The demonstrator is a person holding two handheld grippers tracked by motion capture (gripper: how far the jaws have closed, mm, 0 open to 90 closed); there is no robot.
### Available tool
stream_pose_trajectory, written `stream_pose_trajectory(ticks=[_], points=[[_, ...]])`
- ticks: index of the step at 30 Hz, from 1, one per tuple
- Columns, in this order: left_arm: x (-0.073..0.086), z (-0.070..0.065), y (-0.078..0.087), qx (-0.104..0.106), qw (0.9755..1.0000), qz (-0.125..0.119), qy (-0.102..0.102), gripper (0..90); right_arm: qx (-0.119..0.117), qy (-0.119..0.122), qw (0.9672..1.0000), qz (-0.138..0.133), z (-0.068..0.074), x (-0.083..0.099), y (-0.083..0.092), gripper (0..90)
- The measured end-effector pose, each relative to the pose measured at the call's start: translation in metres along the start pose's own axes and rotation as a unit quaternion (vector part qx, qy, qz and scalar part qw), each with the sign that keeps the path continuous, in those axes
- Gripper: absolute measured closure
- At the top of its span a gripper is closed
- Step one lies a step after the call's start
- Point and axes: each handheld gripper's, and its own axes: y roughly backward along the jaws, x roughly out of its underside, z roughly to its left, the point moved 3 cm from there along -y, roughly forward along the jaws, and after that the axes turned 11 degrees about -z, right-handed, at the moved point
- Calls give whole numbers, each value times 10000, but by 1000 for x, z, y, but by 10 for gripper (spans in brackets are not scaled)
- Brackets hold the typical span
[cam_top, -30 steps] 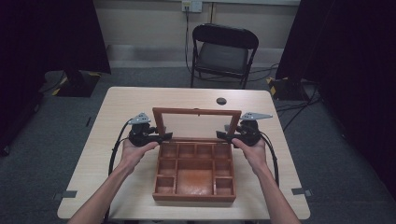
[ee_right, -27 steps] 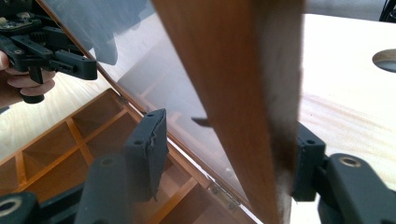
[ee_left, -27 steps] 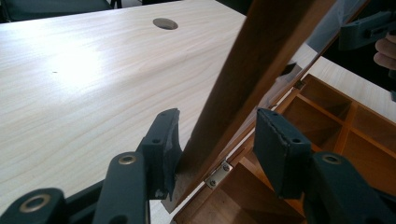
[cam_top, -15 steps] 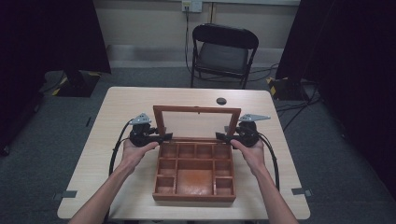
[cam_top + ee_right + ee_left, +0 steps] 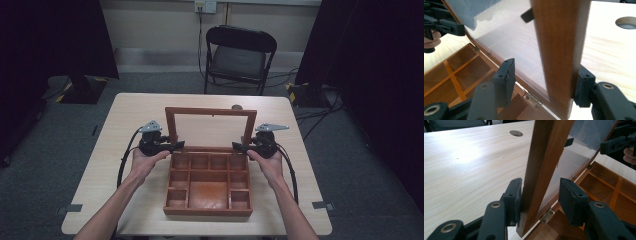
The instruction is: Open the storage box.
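A brown wooden box [image 5: 209, 184] with empty compartments sits open on the bench [image 5: 125, 120]. Its glass-paned lid [image 5: 210, 127] stands nearly upright on brass hinges [image 5: 532, 98].

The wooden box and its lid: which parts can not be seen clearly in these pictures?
- High view: the round hole in the table is partly hidden behind the lid.
- High view: the hinges are too small to see.
- Left gripper view: the lid's top is cut off by the upper edge.
- Right gripper view: the lid frame is blurred; the box is cut off.
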Motion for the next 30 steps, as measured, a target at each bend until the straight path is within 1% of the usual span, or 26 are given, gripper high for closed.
stream_pose_trajectory(ticks=[2, 3, 7, 10, 11, 14, 20, 24, 26, 27, 28, 30], points=[[1, 1, 0, 3, 10000, 11, -9, 539, 2, 43, 10000, -9, -1, 0, 0, 448], [1, 1, -1, 13, 10000, 0, 22, 539, 1, 58, 10000, -6, -1, 0, -1, 450], [8, 2, -3, -9, 9999, 125, -3, 537, 11, 121, 9999, 6, -1, -1, -2, 452], [9, 4, -3, 5, 9999, 44, 92, 542, 39, 129, 9999, 21, -1, -2, -3, 453], [9, 5, -2, -1, 9999, 84, 87, 549, 42, 139, 9999, 11, -1, -2, -4, 452], [9, 7, -2, -5, 9999, 65, 120, 565, 58, 165, 9998, -6, -2, -2, -6, 454], [9, 9, -4, -57, 9999, 74, 137, 571, 84, 129, 9999, -26, -3, -5, -9, 455], [8, 10, -4, -28, 9998, 126, 154, 574, 93, 95, 9999, -32, -4, -6, -11, 455], [6, 12, -4, -12, 9996, 76, 274, 577, 100, 82, 9999, -50, -4, -6, -12, 454], [6, 13, -5, 3, 9996, 41, 281, 578, 93, 65, 9999, -61, -5, -6, -12, 454], [5, 13, -4, -7, 9996, 48, 286, 580, 98, 48, 9999, -74, -5, -6, -12, 453], [2, 14, -5, -37, 9995, -10, 309, 580, 106, 4, 9999, -88, -6, -6, -13, 452]])
